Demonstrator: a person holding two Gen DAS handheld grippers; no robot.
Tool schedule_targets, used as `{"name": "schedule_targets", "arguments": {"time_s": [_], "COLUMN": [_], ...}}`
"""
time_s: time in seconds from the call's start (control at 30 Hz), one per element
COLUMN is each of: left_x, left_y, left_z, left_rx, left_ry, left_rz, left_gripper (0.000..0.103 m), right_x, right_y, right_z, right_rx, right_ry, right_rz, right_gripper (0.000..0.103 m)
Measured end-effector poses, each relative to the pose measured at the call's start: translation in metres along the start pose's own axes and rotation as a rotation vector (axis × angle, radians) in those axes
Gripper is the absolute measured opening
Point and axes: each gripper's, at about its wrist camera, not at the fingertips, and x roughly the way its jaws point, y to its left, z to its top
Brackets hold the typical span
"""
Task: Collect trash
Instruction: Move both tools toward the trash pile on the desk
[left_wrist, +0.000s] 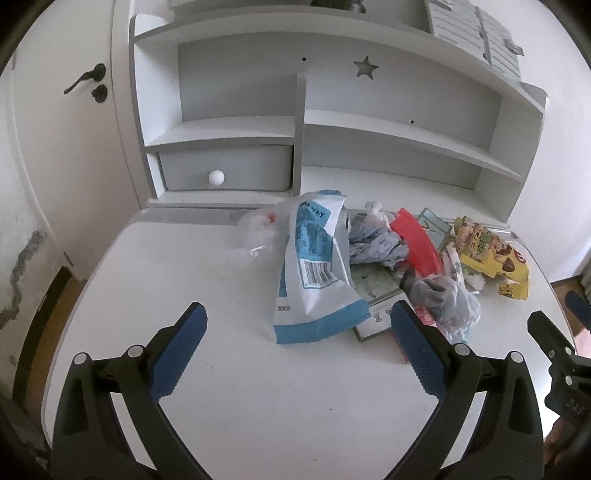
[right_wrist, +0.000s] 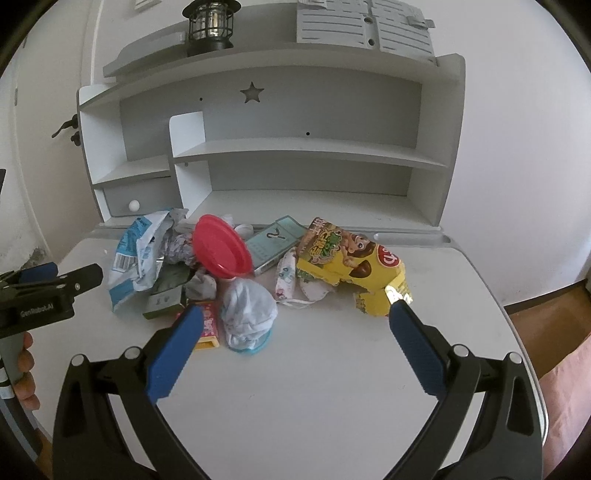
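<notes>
A white hutch with shelves and one small drawer stands at the back of the tabletop; a black lantern sits on its top shelf. Nothing lies between either gripper and the trash — only bare tabletop.

The trash is one loose pile across the middle of the tabletop, just in front of the hutch. At its left lies a blue-and-white bag with a barcode, tilted against the heap. One red lid leans up on edge in the middle, touching a crumpled grey wad. One yellow snack box lies at the right, torn open, with a face mask beside it.

The left gripper hovers spread wide, holding nothing — and the right gripper is likewise spread and empty, near the pile's front edge.
</notes>
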Motion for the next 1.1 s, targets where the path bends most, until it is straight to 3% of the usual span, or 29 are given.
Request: {"name": "schedule_targets", "arguments": {"time_s": [1.1], "left_x": [-0.0074], "left_y": [-0.0038], "left_z": [-0.0035], "left_rx": [0.014], "left_ry": [-0.005], "left_rz": [0.003], "left_gripper": [0.097], "right_x": [-0.0075], "right_y": [-0.0079], "right_z": [-0.0059], "right_rx": [0.022], "right_ry": [0.006], "right_rz": [-0.002], "right_gripper": [0.097]}}
